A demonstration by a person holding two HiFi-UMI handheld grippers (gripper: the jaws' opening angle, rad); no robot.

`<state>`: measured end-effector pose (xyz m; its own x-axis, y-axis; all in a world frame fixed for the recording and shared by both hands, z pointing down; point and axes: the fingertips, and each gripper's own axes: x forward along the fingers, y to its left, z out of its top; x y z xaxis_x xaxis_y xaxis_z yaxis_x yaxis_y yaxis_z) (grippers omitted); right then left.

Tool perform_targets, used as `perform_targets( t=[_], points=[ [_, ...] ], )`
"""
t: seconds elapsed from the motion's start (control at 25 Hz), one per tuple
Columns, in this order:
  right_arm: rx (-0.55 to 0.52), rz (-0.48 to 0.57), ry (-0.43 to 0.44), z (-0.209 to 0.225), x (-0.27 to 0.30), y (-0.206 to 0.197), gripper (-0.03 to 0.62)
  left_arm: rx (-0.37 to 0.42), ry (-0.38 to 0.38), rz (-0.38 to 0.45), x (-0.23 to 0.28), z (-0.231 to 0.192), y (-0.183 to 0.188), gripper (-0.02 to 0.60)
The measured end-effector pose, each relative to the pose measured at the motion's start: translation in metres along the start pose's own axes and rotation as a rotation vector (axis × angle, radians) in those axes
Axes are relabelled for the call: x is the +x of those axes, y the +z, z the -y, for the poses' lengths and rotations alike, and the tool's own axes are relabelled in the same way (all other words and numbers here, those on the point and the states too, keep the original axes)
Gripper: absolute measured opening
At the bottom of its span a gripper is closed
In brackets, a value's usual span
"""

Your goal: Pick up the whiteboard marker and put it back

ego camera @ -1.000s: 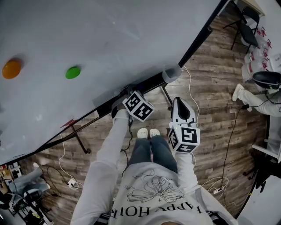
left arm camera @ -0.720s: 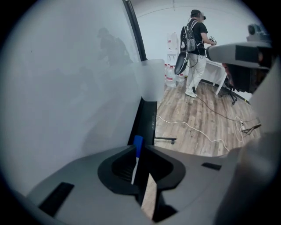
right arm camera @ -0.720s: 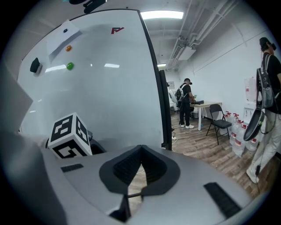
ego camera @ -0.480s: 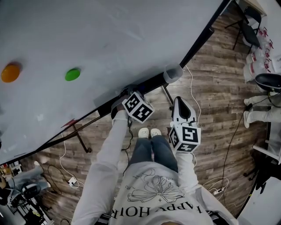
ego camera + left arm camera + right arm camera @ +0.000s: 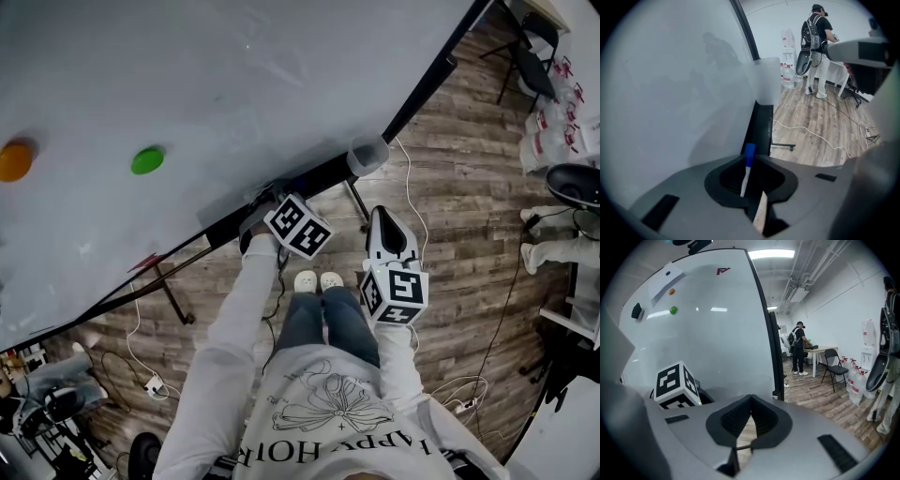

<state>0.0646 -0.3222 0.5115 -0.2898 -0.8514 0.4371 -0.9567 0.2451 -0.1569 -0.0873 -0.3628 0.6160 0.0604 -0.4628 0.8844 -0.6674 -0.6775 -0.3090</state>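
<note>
Left tool (image 5: 751, 158) barely shifted, grips 1 whiteboard marker (image 5: 746, 172); right tool (image 5: 750, 397) closed, empty.

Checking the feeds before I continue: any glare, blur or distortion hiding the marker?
Left gripper view: heavy fisheye, dark corners, yet the whiteboard marker shows clearly between the jaws. Right gripper view: ceiling-light reflections on the whiteboard. Head view: even light; marker not visible.

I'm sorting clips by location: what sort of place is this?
Probably an office or lab workroom: a big whiteboard, wood-look floor with loose cables, a folding chair by a table.
</note>
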Motion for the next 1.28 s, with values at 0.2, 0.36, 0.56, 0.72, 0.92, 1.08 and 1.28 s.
perform_targets(
  t=[0.2, 0.36, 0.56, 0.72, 0.92, 1.08, 1.28],
  points=[
    [0.016, -0.003, -0.007, 0.005, -0.001, -0.003, 0.003, 0.069, 0.069, -0.032, 0.001, -0.001, -0.001, 0.035],
    [0.021, 0.0, -0.012, 0.008, -0.002, -0.002, 0.003, 0.105, 0.118, -0.024, 0.001, 0.001, 0.0, 0.021],
    [0.021, -0.001, -0.009, 0.008, -0.004, -0.003, 0.003, 0.027, 0.071, -0.011, 0.003, 0.011, -0.013, 0.005],
    [0.024, -0.004, -0.002, 0.005, -0.003, -0.004, 0.003, 0.052, 0.089, -0.001, -0.004, 0.008, -0.014, 0.005],
    [0.022, -0.005, 0.008, 0.001, -0.002, -0.005, 0.003, 0.144, 0.195, -0.029, -0.005, -0.002, -0.02, 0.006],
    [0.024, -0.008, 0.007, 0.002, -0.002, -0.006, 0.003, 0.117, 0.2, -0.035, -0.004, -0.004, -0.02, 0.011],
    [0.029, -0.005, 0.005, 0.004, -0.003, -0.006, 0.003, 0.102, 0.181, -0.035, -0.003, -0.005, -0.013, 0.109]
  ],
)
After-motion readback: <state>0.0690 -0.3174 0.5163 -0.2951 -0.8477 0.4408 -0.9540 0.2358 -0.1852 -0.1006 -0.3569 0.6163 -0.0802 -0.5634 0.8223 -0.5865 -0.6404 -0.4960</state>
